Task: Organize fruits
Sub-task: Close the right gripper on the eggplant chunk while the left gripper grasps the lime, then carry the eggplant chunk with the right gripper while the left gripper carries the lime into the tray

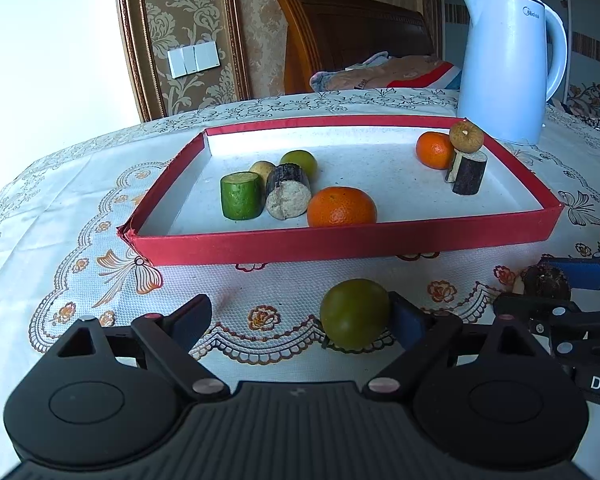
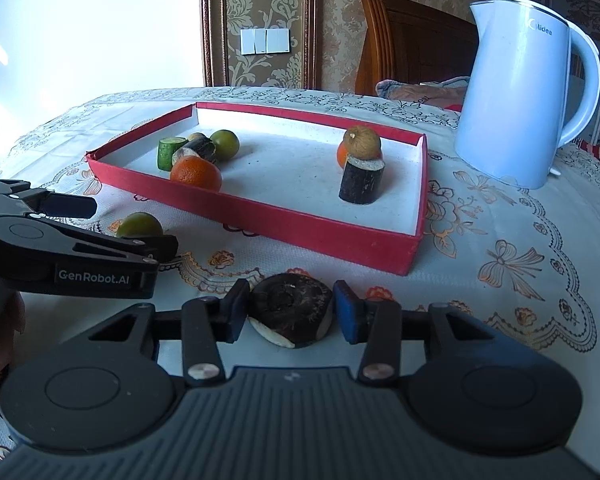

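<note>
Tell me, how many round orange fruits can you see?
2, both inside the shallow red cardboard tray. One round orange fruit lies near the tray's front wall. The other orange fruit sits at the far right corner, partly behind a dark cut stalk piece. More could be hidden.

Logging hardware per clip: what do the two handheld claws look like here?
Both are matte black plastic with ribbed bodies, round side discs and silver pivot screws. The right claw has blue finger pads. The left claw carries white "GenRobot.AI" lettering on its side.

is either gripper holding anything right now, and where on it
The right gripper clamps the dark brown round piece by its two opposite sides. The left gripper is open; the green fruit sits against one finger, not gripped.
</note>
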A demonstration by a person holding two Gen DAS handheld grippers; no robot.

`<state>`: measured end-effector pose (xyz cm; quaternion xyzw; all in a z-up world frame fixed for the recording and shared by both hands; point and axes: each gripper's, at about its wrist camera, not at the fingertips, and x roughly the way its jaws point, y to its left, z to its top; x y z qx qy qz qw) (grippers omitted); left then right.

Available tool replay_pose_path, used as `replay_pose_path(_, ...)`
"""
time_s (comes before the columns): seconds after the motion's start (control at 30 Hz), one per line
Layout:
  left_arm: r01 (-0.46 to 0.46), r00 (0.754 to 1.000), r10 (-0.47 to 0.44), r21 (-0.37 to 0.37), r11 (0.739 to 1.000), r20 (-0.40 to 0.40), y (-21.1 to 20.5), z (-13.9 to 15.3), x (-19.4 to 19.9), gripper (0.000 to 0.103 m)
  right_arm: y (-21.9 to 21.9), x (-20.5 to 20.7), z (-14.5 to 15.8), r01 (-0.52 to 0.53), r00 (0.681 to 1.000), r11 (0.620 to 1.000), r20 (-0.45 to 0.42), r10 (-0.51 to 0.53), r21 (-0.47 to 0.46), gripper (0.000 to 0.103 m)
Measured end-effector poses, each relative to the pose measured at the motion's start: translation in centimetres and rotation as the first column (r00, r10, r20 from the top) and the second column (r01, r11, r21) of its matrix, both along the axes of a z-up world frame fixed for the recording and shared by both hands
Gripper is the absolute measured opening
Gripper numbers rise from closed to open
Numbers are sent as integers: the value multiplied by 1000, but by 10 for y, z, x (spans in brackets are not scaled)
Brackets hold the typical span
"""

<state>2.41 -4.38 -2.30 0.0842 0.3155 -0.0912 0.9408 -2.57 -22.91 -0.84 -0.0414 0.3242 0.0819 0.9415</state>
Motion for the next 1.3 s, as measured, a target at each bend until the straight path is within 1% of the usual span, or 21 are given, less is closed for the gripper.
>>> replay_pose_path(0.07, 17, 1000, -17, 5, 1000, 8, -2, 1, -2, 81, 0, 0, 0, 2, 1000, 1000, 1, -2, -1, 43)
replay_pose_path(0.17, 43, 999, -43, 26, 999, 25, -7, 1, -6, 72, 0, 0, 0, 4, 1000, 1000, 2, -4, 1, 43)
replay_pose_path(0.23, 52, 998, -53, 27, 998, 27, -8, 1, -6, 69, 0, 0, 0, 7, 1000, 1000, 3, -7, 0, 43)
replay_pose_path(0.27, 56, 998, -56, 23, 998, 25, -8, 1, -6, 65, -1, 0, 0, 9, 1000, 1000, 3, -9, 1, 43)
replay_pose_path(0.3, 63, 998, -63, 17, 998, 23, -8, 1, -6, 61, -1, 0, 0, 11, 1000, 1000, 3, -11, 2, 43)
replay_pose_path(0.37, 86, 996, -86, 4, 996, 20, -9, 2, -8, 46, -2, 0, 0, 15, 1000, 1000, 3, -15, 4, 43)
replay_pose_path(0.43, 99, 995, -99, 19, 995, 30, -12, 2, -10, 41, -2, 0, 0, 16, 1000, 1000, 4, -16, 4, 43)
replay_pose_path(0.5, 100, 994, -101, 31, 995, 38, -14, 2, -12, 41, -2, 0, 0, 18, 1000, 1000, 6, -18, 3, 43)
replay_pose_path(0.57, 96, 994, -97, 27, 995, 42, -14, 2, -12, 40, -2, 0, 0, 20, 1000, 1000, 8, -20, 3, 43)
replay_pose_path(0.6, 94, 994, -95, 23, 995, 47, -13, 3, -13, 39, -2, 0, 0, 23, 1000, 1000, 11, -23, 2, 43)
replay_pose_path(0.63, 92, 994, -93, 21, 996, 53, -12, 4, -14, 33, -2, 0, 0, 24, 1000, 1000, 12, -25, 2, 43)
replay_pose_path(0.77, 90, 991, -91, 9, 996, 97, -11, 8, -19, 33, -3, -1, 1, 32, 999, 999, 22, -32, 2, 43)
replay_pose_path(0.87, 100, 988, -101, 20, 995, 117, -13, 10, -21, 32, -3, -2, 2, 38, 999, 999, 29, -38, 4, 43)
replay_pose_path(0.97, 102, 988, -104, 21, 995, 116, -13, 10, -21, 31, -4, -2, 2, 43, 999, 999, 31, -43, 8, 43)
replay_pose_path(1.03, 116, 988, -117, 17, 993, 98, -14, 9, -20, 31, -4, -1, 2, 42, 999, 999, 28, -42, 7, 43)
replay_pose_path(1.17, 104, 989, -104, 6, 995, 105, -11, 10, -22, 31, -5, -1, 2, 47, 998, 999, 30, -47, 11, 43)
replay_pose_path(1.23, 106, 988, -106, 3, 994, 112, -10, 10, -23, 28, -5, -2, 2, 44, 999, 999, 31, -44, 11, 43)
replay_pose_path(1.3, 110, 987, -110, 12, 994, 119, -11, 10, -26, 28, -4, -2, 2, 42, 999, 999, 33, -42, 11, 43)
